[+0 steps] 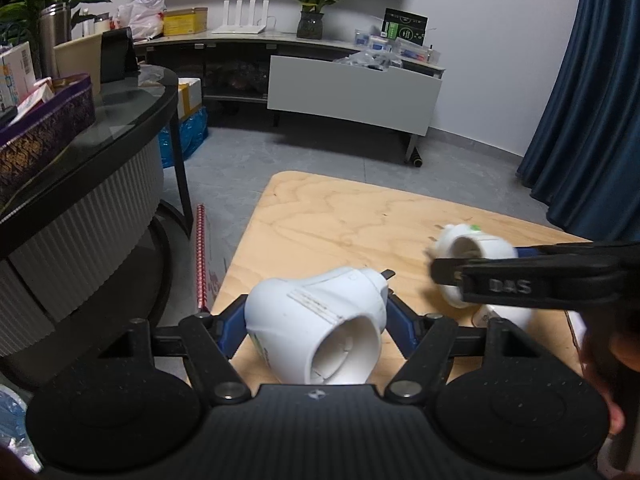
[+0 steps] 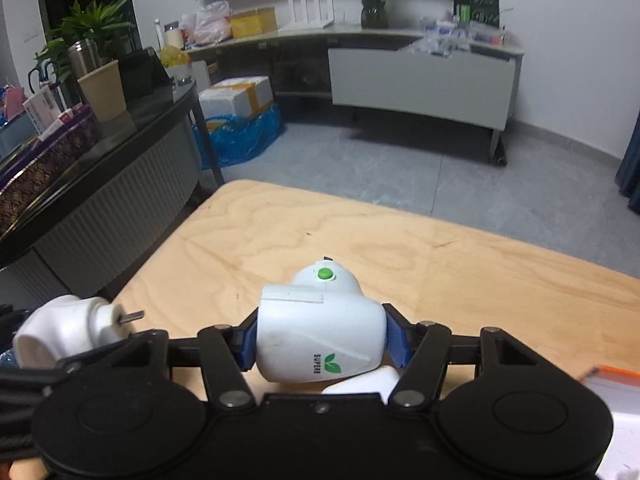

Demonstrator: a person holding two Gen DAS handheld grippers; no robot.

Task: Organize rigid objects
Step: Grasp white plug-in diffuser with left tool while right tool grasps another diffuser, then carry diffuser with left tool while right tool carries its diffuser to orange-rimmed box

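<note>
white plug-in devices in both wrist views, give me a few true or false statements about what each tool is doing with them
1. The left tool is shut on a white plug-in device. True.
2. The device in the right tool has a red button. False: its button is green, on the plug-in device with the leaf logo.
3. The wooden table is stacked with boxes. False: the wood ahead of the tools is bare; boxes sit on the floor and side furniture.
4. The left tool's device shows a metal prong at its far end. True.
5. The right tool is open and holds nothing. False: its blue pads clamp the logo device.
</note>
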